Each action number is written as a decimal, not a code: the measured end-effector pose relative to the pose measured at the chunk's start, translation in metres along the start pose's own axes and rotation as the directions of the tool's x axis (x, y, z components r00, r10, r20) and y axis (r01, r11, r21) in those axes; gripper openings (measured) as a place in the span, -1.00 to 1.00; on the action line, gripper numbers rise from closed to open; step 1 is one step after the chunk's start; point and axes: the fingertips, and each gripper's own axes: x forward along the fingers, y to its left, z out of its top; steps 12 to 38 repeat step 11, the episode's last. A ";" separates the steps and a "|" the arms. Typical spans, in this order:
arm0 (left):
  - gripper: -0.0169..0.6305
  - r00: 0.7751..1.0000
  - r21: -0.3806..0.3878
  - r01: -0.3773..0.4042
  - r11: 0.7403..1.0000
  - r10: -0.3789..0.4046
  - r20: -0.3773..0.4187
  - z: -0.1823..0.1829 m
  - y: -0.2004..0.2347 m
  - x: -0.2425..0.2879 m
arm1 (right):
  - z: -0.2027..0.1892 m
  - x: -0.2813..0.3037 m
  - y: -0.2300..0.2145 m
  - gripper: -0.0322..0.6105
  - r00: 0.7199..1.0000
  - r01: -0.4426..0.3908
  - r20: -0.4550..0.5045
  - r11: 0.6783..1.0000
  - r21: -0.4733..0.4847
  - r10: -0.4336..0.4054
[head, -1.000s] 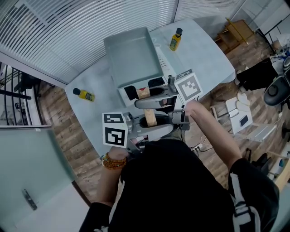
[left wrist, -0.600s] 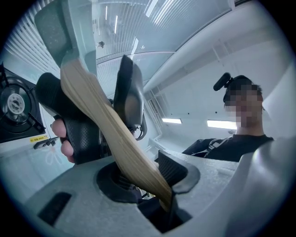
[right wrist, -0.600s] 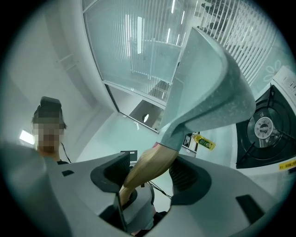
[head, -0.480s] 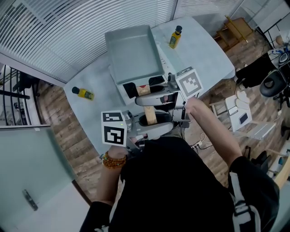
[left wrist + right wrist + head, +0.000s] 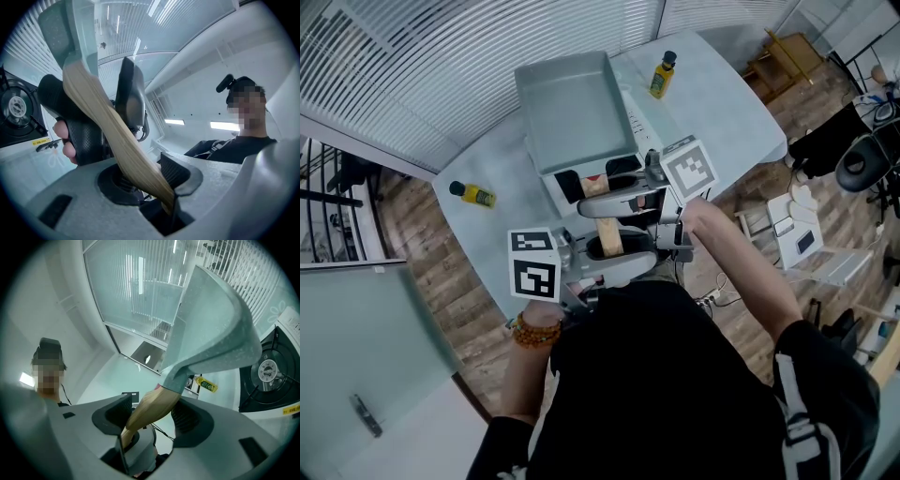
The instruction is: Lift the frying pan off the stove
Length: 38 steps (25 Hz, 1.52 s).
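A square grey frying pan [image 5: 574,112] hangs above the white stove [image 5: 639,141], with its wooden handle [image 5: 602,214] pointing toward me. My right gripper [image 5: 598,187] is shut on the handle close to the pan; in the right gripper view [image 5: 152,416] both pads press the wood. My left gripper [image 5: 607,246] sits at the handle's end. Its jaws have just been opening. In the left gripper view [image 5: 145,180] the handle [image 5: 117,140] lies between them, leaning on one pad with a dark gap on the other side. The pan [image 5: 61,33] towers above.
A black burner [image 5: 269,373] of the stove shows below the pan. Two yellow oil bottles stand on the pale table, one at the far edge [image 5: 663,79] and one at the left [image 5: 474,195]. Wood floor surrounds the table; chairs and boxes stand at the right.
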 end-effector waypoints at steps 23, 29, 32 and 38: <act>-0.48 1.000 0.003 -0.009 1.000 0.009 -0.005 0.000 0.002 -0.001 | 0.001 0.000 0.000 -0.08 1.000 -0.006 -0.005 1.000 -0.012 0.006; -0.48 1.000 0.003 -0.009 1.000 0.009 -0.005 0.000 0.002 -0.001 | 0.001 0.000 0.000 -0.08 1.000 -0.006 -0.005 1.000 -0.012 0.006; -0.48 1.000 0.003 -0.009 1.000 0.009 -0.005 0.000 0.002 -0.001 | 0.001 0.000 0.000 -0.08 1.000 -0.006 -0.005 1.000 -0.012 0.006; -0.48 1.000 0.003 -0.009 1.000 0.009 -0.005 0.000 0.002 -0.001 | 0.001 0.000 0.000 -0.08 1.000 -0.006 -0.005 1.000 -0.012 0.006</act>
